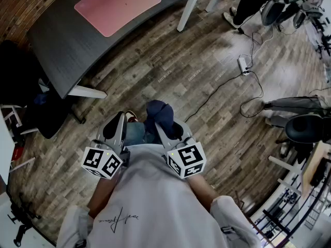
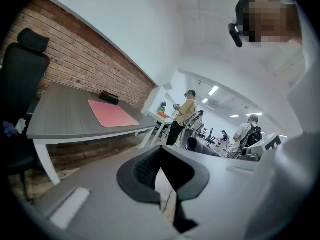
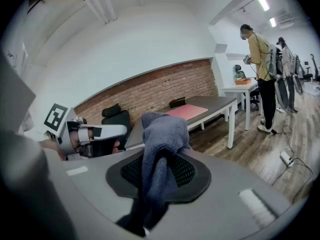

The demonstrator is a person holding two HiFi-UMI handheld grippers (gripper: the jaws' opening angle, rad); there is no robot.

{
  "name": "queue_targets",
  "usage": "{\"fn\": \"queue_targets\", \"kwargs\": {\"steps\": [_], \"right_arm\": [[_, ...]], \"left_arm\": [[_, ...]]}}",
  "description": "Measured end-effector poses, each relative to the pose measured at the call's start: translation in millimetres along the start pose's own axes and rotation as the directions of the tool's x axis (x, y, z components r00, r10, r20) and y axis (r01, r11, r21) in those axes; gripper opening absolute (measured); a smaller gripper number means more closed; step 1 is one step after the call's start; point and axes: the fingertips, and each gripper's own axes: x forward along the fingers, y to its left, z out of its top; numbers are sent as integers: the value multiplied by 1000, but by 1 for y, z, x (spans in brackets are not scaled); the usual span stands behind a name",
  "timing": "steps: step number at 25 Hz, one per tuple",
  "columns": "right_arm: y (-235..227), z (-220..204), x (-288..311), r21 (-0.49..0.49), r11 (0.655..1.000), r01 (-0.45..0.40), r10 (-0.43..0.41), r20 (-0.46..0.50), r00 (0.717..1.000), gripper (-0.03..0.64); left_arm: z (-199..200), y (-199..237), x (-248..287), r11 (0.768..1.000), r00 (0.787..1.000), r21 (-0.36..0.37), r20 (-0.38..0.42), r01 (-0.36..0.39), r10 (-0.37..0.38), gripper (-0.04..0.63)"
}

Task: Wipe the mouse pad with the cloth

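The pink mouse pad (image 1: 118, 5) lies on a dark grey desk (image 1: 67, 40) across the wood floor, well away from both grippers. The left gripper view also shows the mouse pad (image 2: 112, 114) on that desk (image 2: 60, 114); in the right gripper view the mouse pad (image 3: 186, 111) is far off. My right gripper (image 1: 155, 120) is held close to my body, shut on a dark blue cloth (image 1: 159, 111). The cloth (image 3: 160, 139) bunches up over the jaws of the right gripper (image 3: 159, 171). My left gripper (image 1: 121, 117) is beside it, shut on nothing (image 2: 160, 176).
A black office chair (image 1: 15, 71) stands at the desk's left end. A power strip with cables (image 1: 243, 64) lies on the floor to the right, near more chairs (image 1: 305, 128). People stand by a white desk (image 3: 245, 91) further back.
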Motion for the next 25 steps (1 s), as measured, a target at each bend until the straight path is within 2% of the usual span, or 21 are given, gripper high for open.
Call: {"fn": "queue_targets", "kwargs": {"steps": [4,8,14,20,25], "right_arm": [[8,3,1,-24,1000,-20,20,10,1000,89],[15,3,9,-29,999,-36,36,10,999,89],[31,19,11,-44,990,-132,135,53,989,94],[21,23,31,-26,988,-151,151,16,988,98],[11,37,54,-41,986,-160,160,-18,987,98]], "left_arm": [[-17,-12,7,997,994,-19,-76,75,-76,6],[-18,1,2,999,996,-17,-79,29,-30,6],[-14,11,5,1000,997,-26,-73,-14,12,6],[-1,19,20,1000,998,7,-58,-13,14,5],[15,35,36,999,998,6,-51,-34,34,5]]}}
